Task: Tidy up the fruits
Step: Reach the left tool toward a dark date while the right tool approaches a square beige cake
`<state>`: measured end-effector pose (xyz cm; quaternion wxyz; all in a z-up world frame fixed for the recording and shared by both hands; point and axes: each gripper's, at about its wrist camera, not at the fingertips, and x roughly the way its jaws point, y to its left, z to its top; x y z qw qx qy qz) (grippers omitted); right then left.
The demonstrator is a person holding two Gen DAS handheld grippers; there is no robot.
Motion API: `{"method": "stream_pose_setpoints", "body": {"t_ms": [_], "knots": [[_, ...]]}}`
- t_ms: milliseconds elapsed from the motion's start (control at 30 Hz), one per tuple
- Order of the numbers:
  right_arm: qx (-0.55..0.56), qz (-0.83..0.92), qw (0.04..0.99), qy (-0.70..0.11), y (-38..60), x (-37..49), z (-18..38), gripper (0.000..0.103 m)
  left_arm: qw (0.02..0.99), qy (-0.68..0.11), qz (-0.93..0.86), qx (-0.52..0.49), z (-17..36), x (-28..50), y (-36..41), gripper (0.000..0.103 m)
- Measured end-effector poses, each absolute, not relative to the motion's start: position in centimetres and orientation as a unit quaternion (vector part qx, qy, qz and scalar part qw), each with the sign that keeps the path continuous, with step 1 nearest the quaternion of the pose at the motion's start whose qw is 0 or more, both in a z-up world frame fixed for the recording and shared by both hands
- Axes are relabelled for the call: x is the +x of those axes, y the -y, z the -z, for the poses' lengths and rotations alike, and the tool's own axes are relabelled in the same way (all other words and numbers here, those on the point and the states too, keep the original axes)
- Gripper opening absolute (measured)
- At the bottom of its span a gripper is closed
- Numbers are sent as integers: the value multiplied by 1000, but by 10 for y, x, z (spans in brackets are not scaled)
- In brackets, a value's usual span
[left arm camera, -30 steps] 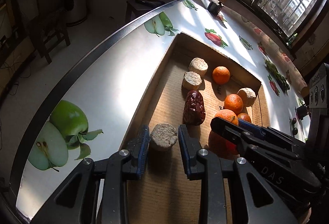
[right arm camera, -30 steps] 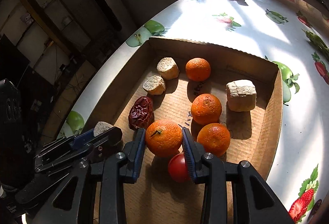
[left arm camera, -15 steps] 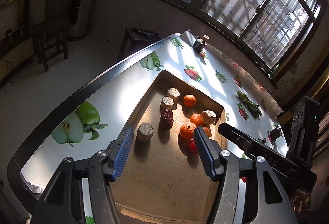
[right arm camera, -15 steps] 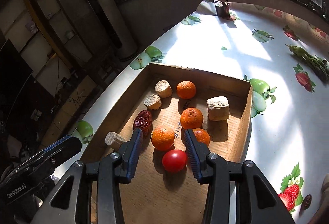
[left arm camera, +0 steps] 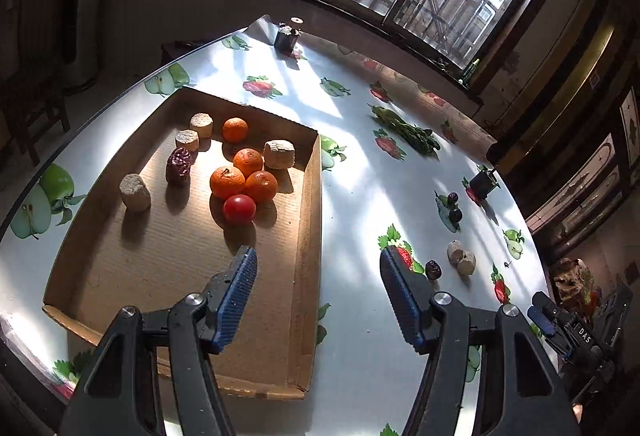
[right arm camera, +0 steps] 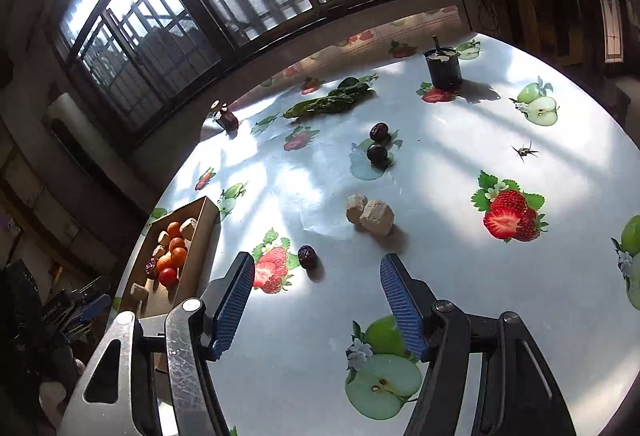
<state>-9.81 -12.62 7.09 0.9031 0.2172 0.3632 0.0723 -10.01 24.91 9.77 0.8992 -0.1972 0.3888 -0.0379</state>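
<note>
My tray (left arm camera: 308,236) is matt corrugated cardboard. The tomato (left arm camera: 239,209) is smooth and glossy, the oranges (left arm camera: 227,181) are dimpled, and the red date (left arm camera: 179,165) is wrinkled. The tablecloth (right arm camera: 440,164) is glossy printed plastic. My finger pads (right arm camera: 396,300) are ribbed blue rubber.

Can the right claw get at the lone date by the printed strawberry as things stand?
Probably yes. The right claw is open above the tablecloth, and the date lies just ahead, slightly left, with nothing touching it or in the way.
</note>
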Motion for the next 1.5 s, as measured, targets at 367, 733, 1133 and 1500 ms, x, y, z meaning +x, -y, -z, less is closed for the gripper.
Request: {"method": "stream_pose_setpoints", "body": {"t_ms": [367, 733, 1133, 1500], "knots": [[145, -142, 878, -434, 134, -72, -56, 69, 898, -417, 55, -130, -93, -90, -193, 65], [42, -160, 881, -443, 101, 16, -27, 53, 874, -467, 75, -112, -71, -66, -157, 65], [47, -165, 880, -442, 100, 26, -9, 37, 856, -496, 136, -47, -21, -6, -74, 64], [65, -161, 880, -443, 108, 25, -8, 35, 867, -470, 163, 13, -10, 9, -36, 37]]}}
